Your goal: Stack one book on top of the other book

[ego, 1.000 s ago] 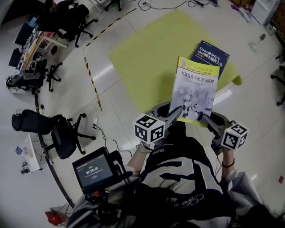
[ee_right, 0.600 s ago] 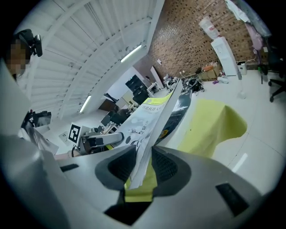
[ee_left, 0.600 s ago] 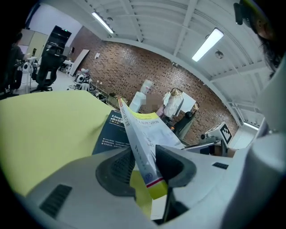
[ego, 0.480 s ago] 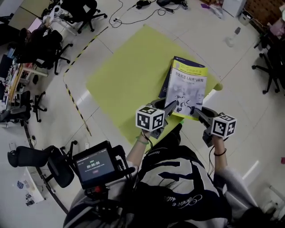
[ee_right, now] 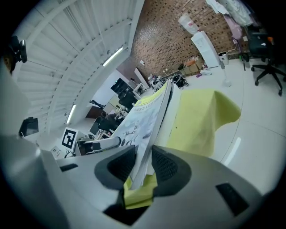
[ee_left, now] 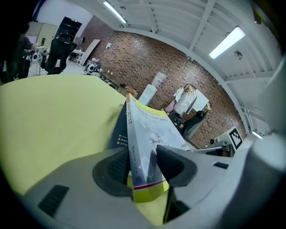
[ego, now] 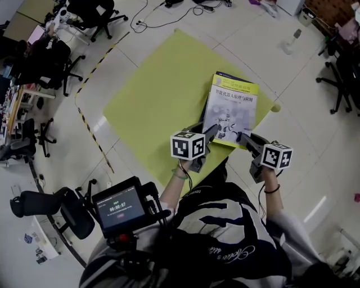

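Observation:
A white book with a yellow band (ego: 229,115) lies flat on a dark blue book (ego: 225,75), which shows only as a thin strip at the far edge. Both rest on a yellow-green cloth (ego: 157,95). My left gripper (ego: 212,130) is at the white book's near left corner. In the left gripper view its jaws (ee_left: 143,165) are opening, with a gap at the right pad and the blue book (ee_left: 117,134) below. My right gripper (ego: 242,135) is at the near right corner; its jaws (ee_right: 140,167) are opening, pads still against the book's edge.
Black office chairs (ego: 90,11) and desks stand at the far left. A black-and-yellow tape line (ego: 90,121) runs along the floor beside the cloth. Cables (ego: 169,8) lie beyond it. A bottle (ego: 287,43) stands far right. A screen unit (ego: 120,211) hangs at the person's chest.
The white book, held up and offset from the blue one before, has come down and forward and now covers it. Both grippers moved with it.

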{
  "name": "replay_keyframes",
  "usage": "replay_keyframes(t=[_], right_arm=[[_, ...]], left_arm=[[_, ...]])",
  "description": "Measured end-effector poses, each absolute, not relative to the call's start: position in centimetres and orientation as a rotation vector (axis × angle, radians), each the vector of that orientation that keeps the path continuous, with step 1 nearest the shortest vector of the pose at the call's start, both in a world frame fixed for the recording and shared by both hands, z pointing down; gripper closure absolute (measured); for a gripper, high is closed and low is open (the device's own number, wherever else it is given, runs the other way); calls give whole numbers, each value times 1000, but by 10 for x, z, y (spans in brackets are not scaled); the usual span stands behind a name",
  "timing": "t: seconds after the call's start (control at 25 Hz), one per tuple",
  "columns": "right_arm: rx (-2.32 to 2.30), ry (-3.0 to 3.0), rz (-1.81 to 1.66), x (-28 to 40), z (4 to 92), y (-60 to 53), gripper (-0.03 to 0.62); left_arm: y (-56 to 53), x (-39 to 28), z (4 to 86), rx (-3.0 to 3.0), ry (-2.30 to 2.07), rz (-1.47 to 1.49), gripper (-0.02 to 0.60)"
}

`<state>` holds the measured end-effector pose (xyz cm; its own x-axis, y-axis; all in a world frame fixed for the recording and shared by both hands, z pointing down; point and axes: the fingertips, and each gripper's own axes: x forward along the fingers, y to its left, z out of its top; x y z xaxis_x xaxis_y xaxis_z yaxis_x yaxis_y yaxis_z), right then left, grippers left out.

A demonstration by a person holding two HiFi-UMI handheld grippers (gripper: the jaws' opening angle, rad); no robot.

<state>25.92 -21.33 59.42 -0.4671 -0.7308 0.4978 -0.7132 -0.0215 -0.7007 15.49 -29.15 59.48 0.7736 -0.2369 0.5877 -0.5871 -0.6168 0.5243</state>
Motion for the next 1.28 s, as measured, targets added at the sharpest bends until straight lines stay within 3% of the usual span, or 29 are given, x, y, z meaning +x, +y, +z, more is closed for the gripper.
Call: replay_keyframes(t=[0.36, 0.8, 1.12, 1.2, 1.28], right_arm=[[-1791, 2194, -1448, 270, 595, -208, 470], [-1831, 2175, -1342, 260, 564, -147, 470], [-1608, 2233, -1309, 201, 529, -86, 470], [-1570, 2260, -1341, 184, 532, -66, 470], [-1528, 2284, -1378, 167, 536, -53, 470]], left_arm=[[-298, 112, 575, 2237, -1069, 700, 400], [-225, 97, 543, 2266, -918, 569, 402], [-140, 92, 530, 2221, -854, 507, 403], [-117, 87, 528, 2231, -850, 533, 435], [-103, 80, 524, 2240, -879, 546, 512]])
